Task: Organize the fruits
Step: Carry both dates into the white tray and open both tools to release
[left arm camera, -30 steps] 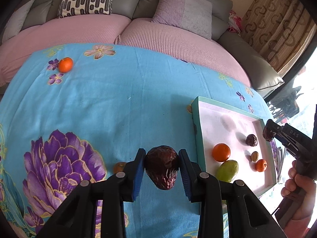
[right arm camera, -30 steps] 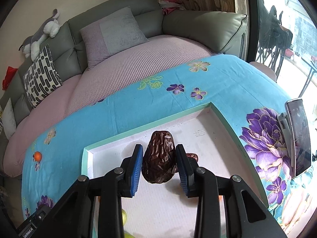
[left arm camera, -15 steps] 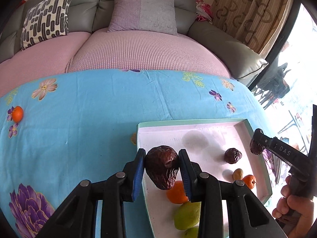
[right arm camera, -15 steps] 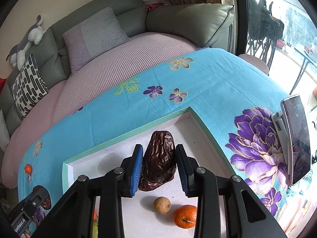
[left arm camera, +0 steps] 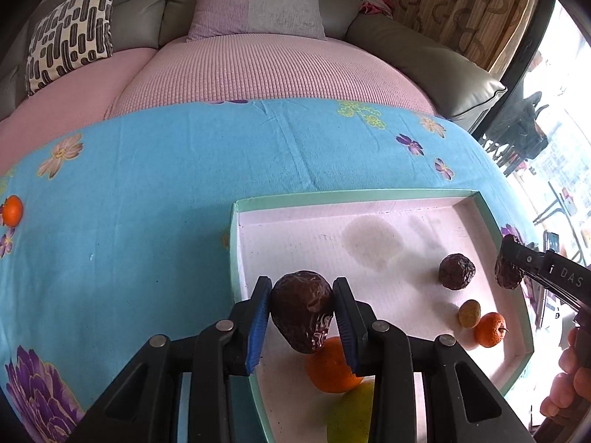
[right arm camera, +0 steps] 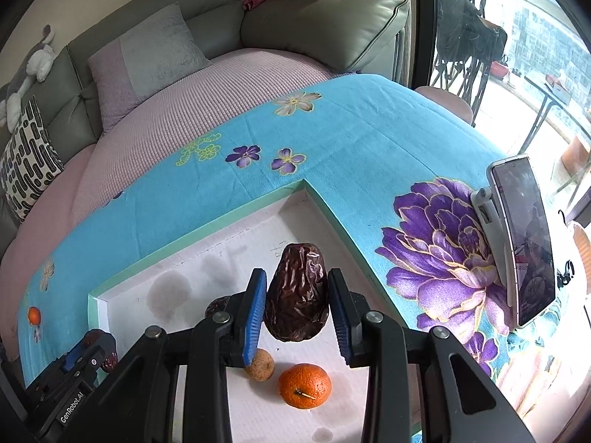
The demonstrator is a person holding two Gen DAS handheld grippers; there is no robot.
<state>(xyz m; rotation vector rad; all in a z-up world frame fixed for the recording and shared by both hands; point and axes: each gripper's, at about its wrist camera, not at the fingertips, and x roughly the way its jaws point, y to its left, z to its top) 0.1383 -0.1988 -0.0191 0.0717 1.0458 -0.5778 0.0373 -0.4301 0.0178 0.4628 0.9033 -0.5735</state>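
Note:
My left gripper [left arm camera: 301, 317] is shut on a dark wrinkled date [left arm camera: 302, 310], held above the left end of a teal-rimmed white tray [left arm camera: 332, 196]. My right gripper [right arm camera: 296, 301] is shut on another dark date [right arm camera: 297, 293] above the tray's [right arm camera: 207, 223] right part; it also shows at the right of the left wrist view [left arm camera: 509, 271]. In the tray lie a date [left arm camera: 456, 271], a small tan fruit [left arm camera: 469, 313], a small orange [left arm camera: 490, 329], a larger orange [left arm camera: 332, 367] and a green fruit [left arm camera: 351, 415]. One orange [left arm camera: 12, 210] lies on the blue cloth far left.
The tray rests on a blue flowered cloth [left arm camera: 147, 203] over a pink sofa seat [left arm camera: 266, 70] with cushions behind. A phone on a stand [right arm camera: 524, 236] is right of the tray. A window and balcony lie to the right.
My left gripper has carried its date right, from over the cloth to over the tray. My right gripper has shifted right within the tray, still holding its date.

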